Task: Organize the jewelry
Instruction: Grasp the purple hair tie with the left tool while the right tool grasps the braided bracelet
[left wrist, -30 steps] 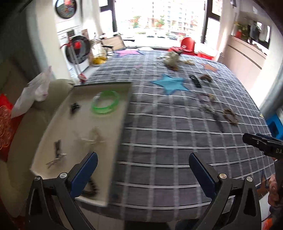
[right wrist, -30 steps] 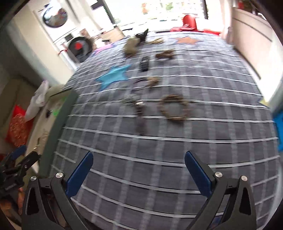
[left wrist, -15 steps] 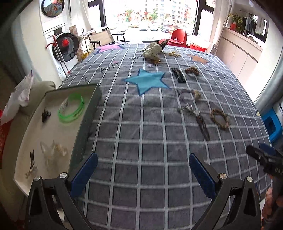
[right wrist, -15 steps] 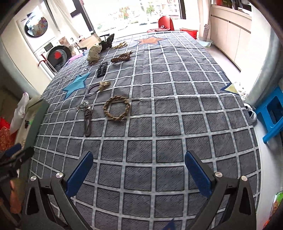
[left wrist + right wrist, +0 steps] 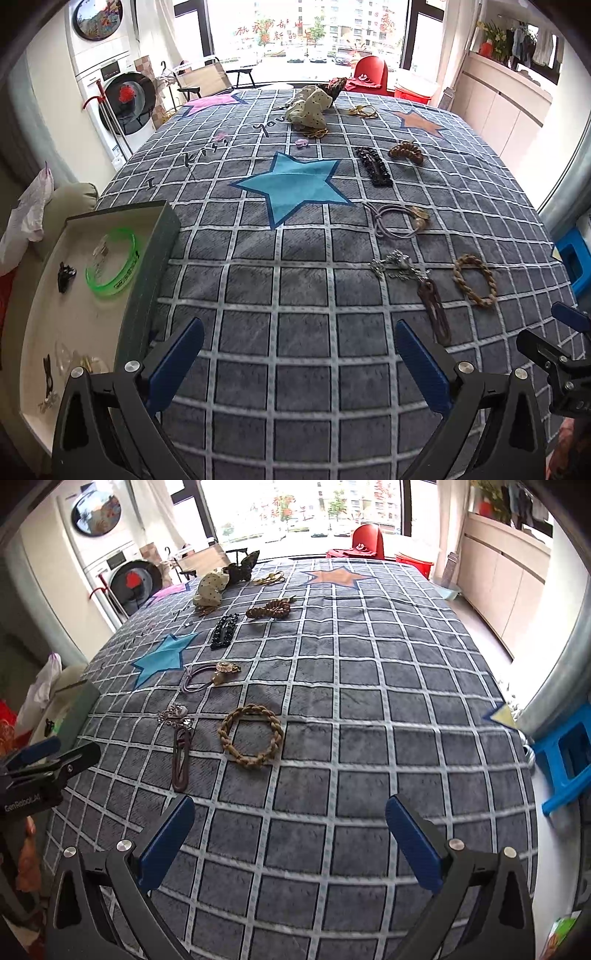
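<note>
Now, my notes. Checked blanket point(image 5: 295, 295) covers table; jewelry strewn along its right side, from 1 to 3 o'clock in left view. Tray point(image 5: 74, 314) at 9 o'clock holds green bangle point(image 5: 110, 266). Both tongs gape wide, empty: left gripper point(image 5: 295, 365), right gripper point(image 5: 291, 842). I'd lower right one straight over braided ring point(image 5: 253, 738), nearest, pinching one side. Only left view shows tray contents; right view shows just its edge.
</note>
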`<control>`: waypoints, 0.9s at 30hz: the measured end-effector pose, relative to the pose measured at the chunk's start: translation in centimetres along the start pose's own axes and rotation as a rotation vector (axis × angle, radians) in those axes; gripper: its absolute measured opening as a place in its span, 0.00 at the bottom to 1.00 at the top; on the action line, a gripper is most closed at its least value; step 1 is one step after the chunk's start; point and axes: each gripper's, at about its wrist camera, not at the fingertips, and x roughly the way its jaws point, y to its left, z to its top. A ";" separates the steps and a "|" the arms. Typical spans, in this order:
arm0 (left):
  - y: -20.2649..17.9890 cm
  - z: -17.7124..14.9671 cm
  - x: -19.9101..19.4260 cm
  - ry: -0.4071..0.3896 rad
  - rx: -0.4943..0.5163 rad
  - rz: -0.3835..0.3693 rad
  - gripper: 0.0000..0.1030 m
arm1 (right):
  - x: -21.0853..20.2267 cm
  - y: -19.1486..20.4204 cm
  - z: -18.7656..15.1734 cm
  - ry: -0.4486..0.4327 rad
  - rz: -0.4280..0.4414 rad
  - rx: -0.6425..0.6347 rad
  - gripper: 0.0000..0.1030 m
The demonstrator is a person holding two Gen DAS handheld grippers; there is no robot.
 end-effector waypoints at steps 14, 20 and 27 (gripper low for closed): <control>-1.3 1.3 2.0 -0.006 0.064 0.006 1.00 | 2.1 1.6 1.2 0.017 -0.024 -0.078 0.99; -1.6 2.4 2.7 -0.001 0.064 -0.007 1.00 | 2.9 2.0 1.7 0.031 -0.042 -0.115 0.99; -1.4 3.3 3.6 0.011 0.042 -0.041 1.00 | 3.7 2.3 1.9 0.042 -0.046 -0.138 0.99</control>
